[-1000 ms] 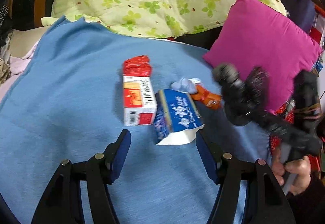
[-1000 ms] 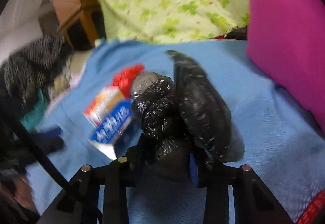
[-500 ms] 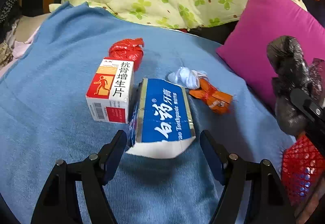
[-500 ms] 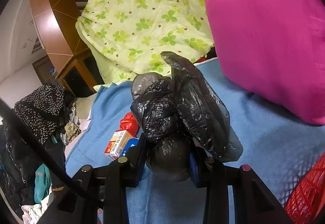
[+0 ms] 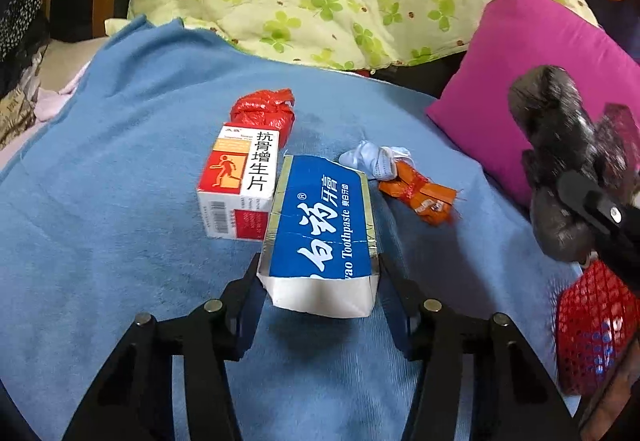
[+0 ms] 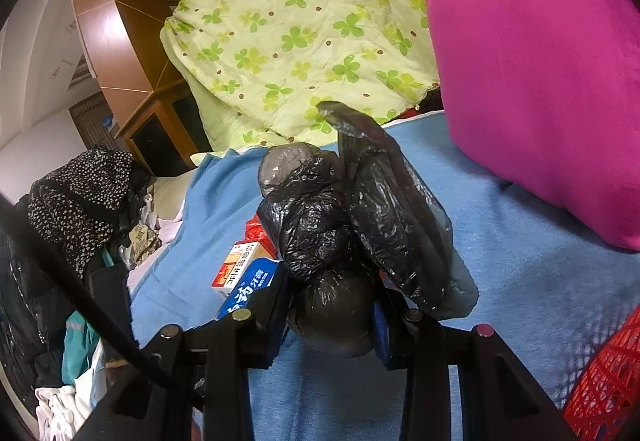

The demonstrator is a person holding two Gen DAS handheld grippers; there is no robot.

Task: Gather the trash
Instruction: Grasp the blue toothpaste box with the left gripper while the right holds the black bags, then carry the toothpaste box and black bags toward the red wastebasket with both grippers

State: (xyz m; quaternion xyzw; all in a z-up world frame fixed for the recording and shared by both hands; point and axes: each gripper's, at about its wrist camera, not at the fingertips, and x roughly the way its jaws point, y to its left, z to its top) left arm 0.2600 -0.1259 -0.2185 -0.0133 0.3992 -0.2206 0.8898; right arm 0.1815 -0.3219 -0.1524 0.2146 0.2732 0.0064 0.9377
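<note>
The left gripper [image 5: 318,277] has advanced — its spread jaws now flank the glossy blue toothpaste box [image 5: 320,229]; the right gripper [image 6: 330,311] stays clamped on crinkly black bag [image 6: 352,225].

Dim indoor light; fisheye-dark corners; slight blur.

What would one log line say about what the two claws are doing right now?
left claw: open, straddling toothpaste box | right claw: shut on black plastic bag | red basket: beside right claw | blue blanket: medicine box, wrappers remain
</note>
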